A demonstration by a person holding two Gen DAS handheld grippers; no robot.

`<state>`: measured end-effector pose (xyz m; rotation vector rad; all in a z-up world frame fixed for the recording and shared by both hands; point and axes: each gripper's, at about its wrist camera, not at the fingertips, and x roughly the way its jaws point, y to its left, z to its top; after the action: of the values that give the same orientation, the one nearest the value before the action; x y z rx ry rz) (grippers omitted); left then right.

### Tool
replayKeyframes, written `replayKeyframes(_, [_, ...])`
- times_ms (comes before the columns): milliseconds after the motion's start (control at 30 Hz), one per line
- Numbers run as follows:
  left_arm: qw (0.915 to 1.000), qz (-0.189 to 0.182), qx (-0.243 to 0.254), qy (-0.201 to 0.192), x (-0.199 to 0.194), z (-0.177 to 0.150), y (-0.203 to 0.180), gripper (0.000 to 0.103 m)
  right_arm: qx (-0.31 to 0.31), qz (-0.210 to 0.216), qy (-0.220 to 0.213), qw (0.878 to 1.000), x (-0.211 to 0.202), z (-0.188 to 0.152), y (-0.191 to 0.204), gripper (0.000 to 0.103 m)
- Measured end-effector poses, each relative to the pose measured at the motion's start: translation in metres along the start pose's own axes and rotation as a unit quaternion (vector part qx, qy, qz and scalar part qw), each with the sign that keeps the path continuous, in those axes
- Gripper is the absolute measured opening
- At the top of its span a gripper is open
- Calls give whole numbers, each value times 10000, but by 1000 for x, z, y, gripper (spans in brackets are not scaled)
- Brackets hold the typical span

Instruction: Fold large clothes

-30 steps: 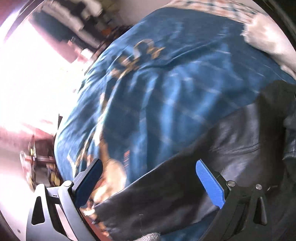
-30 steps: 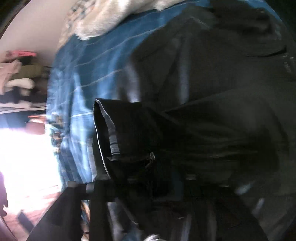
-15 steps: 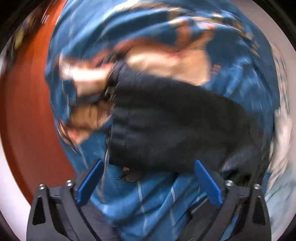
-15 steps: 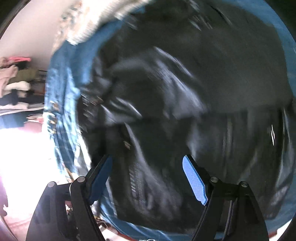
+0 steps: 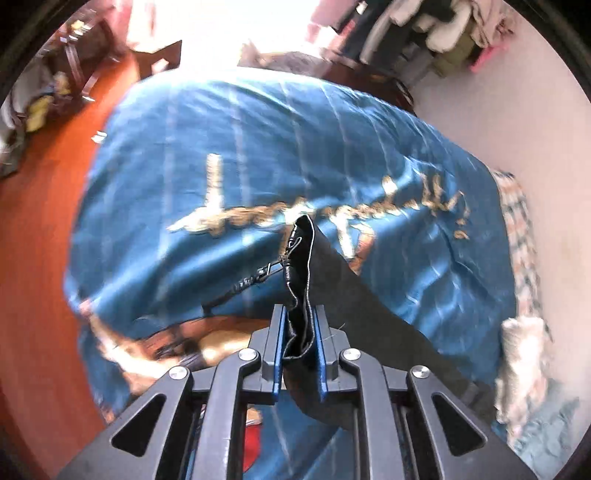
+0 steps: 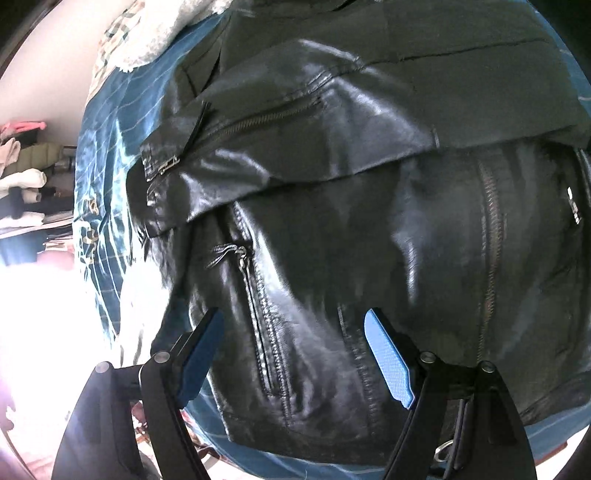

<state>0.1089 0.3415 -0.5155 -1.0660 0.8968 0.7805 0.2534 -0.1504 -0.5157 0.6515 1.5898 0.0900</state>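
Observation:
A black leather jacket with zips lies spread on a blue bedspread, one sleeve folded across its upper part. My right gripper is open just above the jacket's lower front, holding nothing. My left gripper is shut on a black edge of the jacket, with a zip pull hanging from it, lifted above the blue bedspread. The jacket fabric trails down to the right in the left wrist view.
The bed fills both views. A red-brown floor lies left of the bed, with furniture and clutter beyond. A white wall and piled clothes are at the right. A fluffy white item lies at the bed's right side.
My left gripper was open over the jacket and is now shut on its edge and lifted. My right gripper let go of the jacket, opened and now sits closer to the jacket front.

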Motion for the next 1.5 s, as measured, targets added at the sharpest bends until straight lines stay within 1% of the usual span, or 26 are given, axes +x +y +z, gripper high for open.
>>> replayKeyframes(67, [9990,-222,-184,342,15,8,14,17,-24,-75,8,10000,-1,-5,2,80])
replayKeyframes(100, [9980,-281,-327,454,21,7,19,21,-133,-67,43,9999,0,-8,2,80])
replayKeyframes(133, [9972,-330,-415,527,24,1,22,31,-156,-83,25,9998,0,-9,3,80])
replayKeyframes(167, [9964,-355,-504,589,27,-5,26,38,-166,-96,-2,9998,0,-11,2,80])
replayKeyframes(200, [9960,-355,-561,600,22,-14,32,52,-173,-93,-9,9998,2,-12,4,80])
replayKeyframes(233, [9941,-412,-746,669,28,-19,36,61,-184,-83,-10,9998,3,-13,5,80])
replayKeyframes(267, [9920,-463,-912,737,27,-27,42,61,-183,-89,-17,9998,4,-12,4,80])
replayKeyframes(333, [9895,-442,-1118,801,33,-28,44,61,-143,-100,-20,9998,5,-13,3,80])
replayKeyframes(433, [9933,-92,-960,641,29,-27,40,61,-58,-209,-44,9998,12,-12,5,80])
replayKeyframes(467, [9951,73,-818,542,31,-24,29,61,-89,-385,-124,9991,12,-11,7,80])
replayKeyframes(500, [9963,193,-674,489,33,-22,22,61,-149,-608,-197,9978,12,-11,11,80])
replayKeyframes(533, [9979,437,-293,370,35,-18,3,59,-247,-884,-268,9954,13,-10,15,82])
replayKeyframes(567, [9980,595,41,225,34,-15,-9,50,-385,-1258,-336,9907,14,-8,21,86])
replayKeyframes(600, [9956,821,448,87,34,-11,-26,21,-573,-1770,-447,9815,16,-6,28,90])
replayKeyframes(633, [9924,951,784,19,36,-8,-40,16,-700,-2138,-570,9727,16,-5,34,90])
replayKeyframes(667, [9877,1063,1147,-92,36,-3,-58,14,-830,-2537,-792,9605,14,-2,43,90])
replayKeyframes(800, [9789,1064,1698,-406,25,17,-100,10,-1164,-3223,-1327,9300,12,7,73,90])
replayKeyframes(867, [9750,976,1893,-635,10,30,-122,10,-1196,-3260,-1546,9250,11,12,87,90])
replayKeyframes(967, [9710,790,2101,-825,-11,39,-145,9,-1151,-3198,-1669,9256,12,20,100,90])
replayKeyframes(1100, [9573,559,2622,-1085,-35,36,-187,8,-1077,-3059,-1746,9297,13,26,108,90])
replayKeyframes(1167, [9454,416,2972,-1268,-52,29,-208,8,-1071,-2964,-1747,9328,13,29,114,90])
replayKeyframes(1267, [9318,254,3340,-1400,-64,18,-236,8,-1060,-2762,-1744,9392,12,30,118,90])
replayKeyframes(1367, [9153,116,3723,-1532,-75,-3,-261,8,-974,-2572,-1709,9461,8,34,105,90])
replayKeyframes(1400, [9058,45,3933,-1577,-78,-16,-275,8,-916,-2505,-1683,9490,6,35,99,90])
replayKeyframes(1433, [8996,-34,4067,-1588,-82,-28,-286,8,-837,-2453,-1655,9515,1,36,92,90])
replayKeyframes(1500, [8908,-214,4269,-1542,-85,-49,-306,7,-659,-2345,-1619,9563,-12,39,70,90])
